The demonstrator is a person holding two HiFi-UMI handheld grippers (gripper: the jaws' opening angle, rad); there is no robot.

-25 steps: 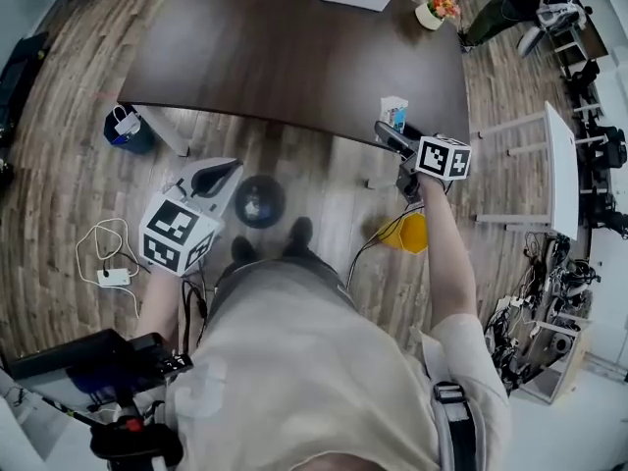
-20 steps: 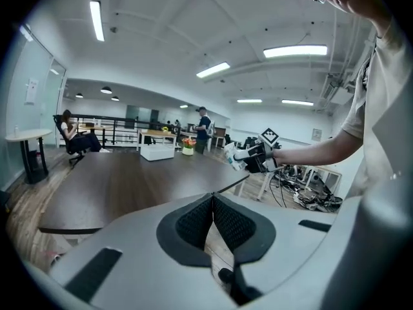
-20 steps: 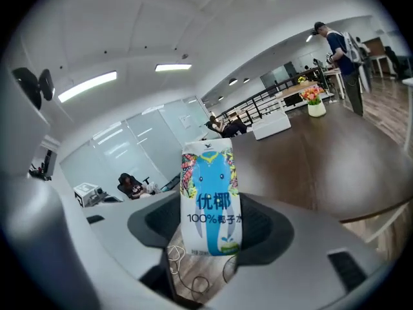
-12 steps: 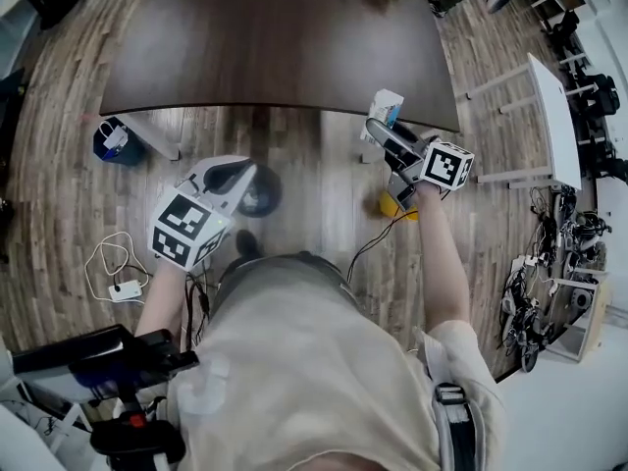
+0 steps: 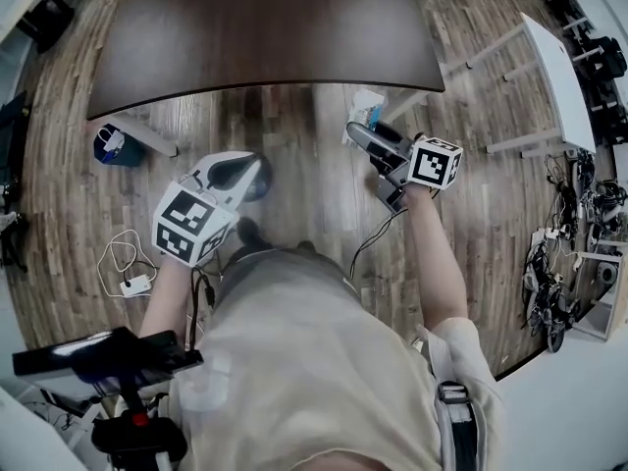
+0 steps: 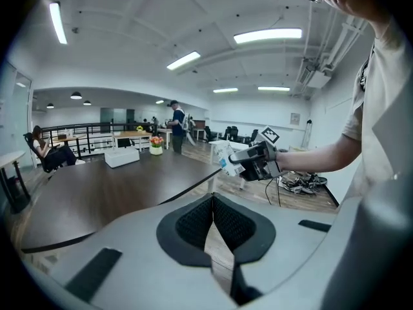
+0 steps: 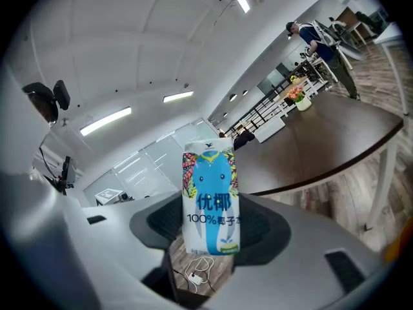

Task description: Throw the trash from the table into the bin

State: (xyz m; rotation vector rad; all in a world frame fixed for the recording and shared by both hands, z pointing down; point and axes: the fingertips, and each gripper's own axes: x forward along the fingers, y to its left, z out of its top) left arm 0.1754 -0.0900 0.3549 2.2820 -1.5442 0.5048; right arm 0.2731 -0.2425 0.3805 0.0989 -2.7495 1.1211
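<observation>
The juice carton (image 7: 211,202) is clamped upright between the pads of the right gripper (image 5: 365,139), whose jaws have just been closing on it. It is carried in the air, off the dark table (image 5: 255,47) and over the wooden floor (image 5: 294,133) just past the table's near edge. The left gripper (image 6: 213,219) is pressed together with nothing in it and is held low on the other side of the body. A dark round shape (image 5: 261,186) is seen on the floor just behind the left gripper's tip. It is judged to be the bin, though it is blurred and partly covered. The carrying step is therefore judged to be under way, with the drop not yet made. Several faults can be foreseen. The carton is gripped by its lower half only, with the upper half standing clear of the pads, so it could be tilted or slipped free by a quick turn of the wrist. Its thin walls could be crushed if the squeeze is tightened, and any liquid left inside could be forced out onto the floor. Because the bin's mouth is partly masked by the left gripper in the head view, the release could be misjudged and the carton dropped beside the rim. A white cable with its adapter (image 5: 135,285) is laid near the feet and could be caught in a step.
</observation>
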